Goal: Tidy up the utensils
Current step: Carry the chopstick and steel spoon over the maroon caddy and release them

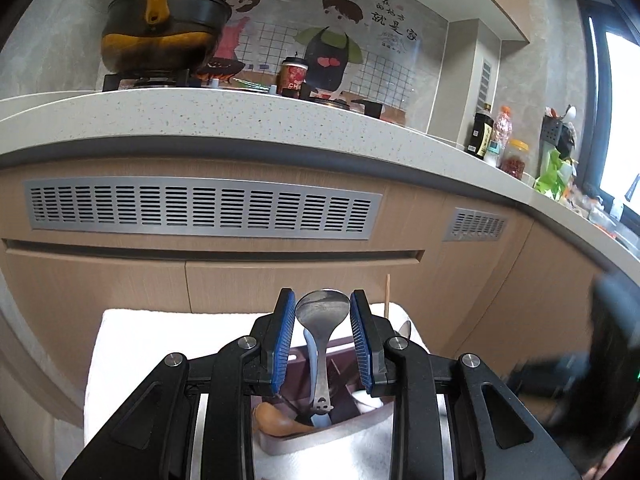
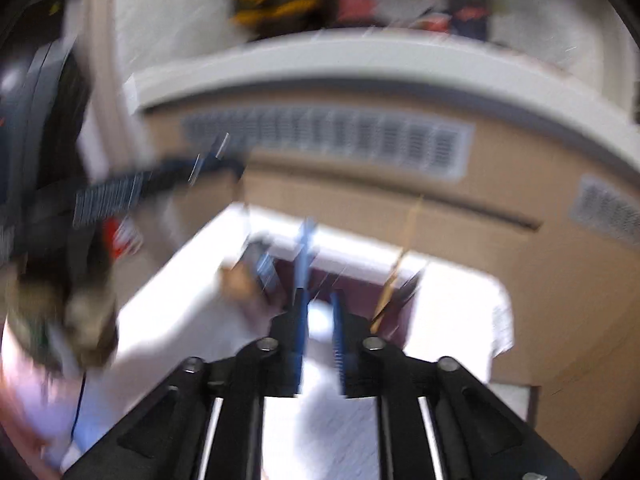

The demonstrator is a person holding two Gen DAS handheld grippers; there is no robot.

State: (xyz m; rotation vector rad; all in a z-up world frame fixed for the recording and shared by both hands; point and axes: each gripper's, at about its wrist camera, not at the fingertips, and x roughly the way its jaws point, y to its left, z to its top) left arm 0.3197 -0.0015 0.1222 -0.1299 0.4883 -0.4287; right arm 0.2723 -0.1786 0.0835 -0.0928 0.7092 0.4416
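In the left wrist view my left gripper [image 1: 322, 312] is open, its blue pads either side of a steel spoon [image 1: 322, 316] whose bowl points up and whose handle end rests in a maroon utensil holder [image 1: 344, 428]. A light blue utensil [image 1: 310, 356] lies beside the spoon, a brown wooden spoon [image 1: 276, 420] lies at the holder's left, and a chopstick [image 1: 387, 296] stands at its right. The right wrist view is heavily blurred: my right gripper [image 2: 320, 316] shows a narrow gap above the holder [image 2: 344, 288], nothing clearly between its pads.
The holder stands on a white towel [image 1: 160, 344] in front of wooden cabinets with metal vents [image 1: 200, 210]. Above is a speckled counter [image 1: 240, 112] with a black and yellow pot [image 1: 164, 32], bottles [image 1: 480, 130] and jars. The other gripper shows blurred at the right edge [image 1: 600, 360].
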